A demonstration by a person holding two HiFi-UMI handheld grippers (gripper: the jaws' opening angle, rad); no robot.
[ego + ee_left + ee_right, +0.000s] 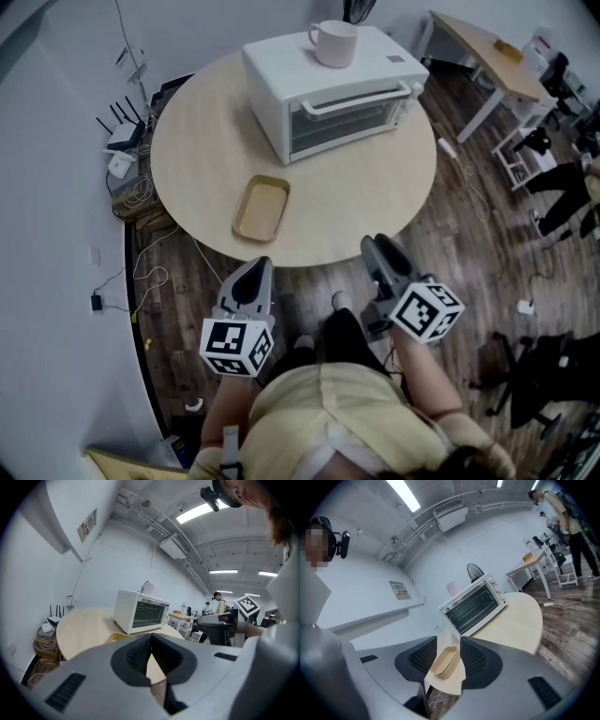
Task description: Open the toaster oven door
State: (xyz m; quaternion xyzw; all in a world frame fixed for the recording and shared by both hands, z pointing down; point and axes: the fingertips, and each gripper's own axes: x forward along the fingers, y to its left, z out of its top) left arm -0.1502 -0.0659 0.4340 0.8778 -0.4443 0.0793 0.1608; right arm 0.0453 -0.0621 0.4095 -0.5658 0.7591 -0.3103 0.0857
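From the head view, both grippers' handles vanish behind their marker cubes [236,347] and the person's torso [328,412]. The left gripper [255,267], well short of the toaster oven [328,94], seems pinched together on nothing. The oven sits on the round table [197,141], door [342,120] closed, tray [262,207] before it. The right gripper [375,244], equally short, gapes empty

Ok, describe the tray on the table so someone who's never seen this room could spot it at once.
Find the round pale wooden table; a white toaster oven with a mug on top stands at its far side. Nearer the person, apart from the oven, lies the tray: shallow, tan, rectangular with rounded corners, the only low flat thing there.
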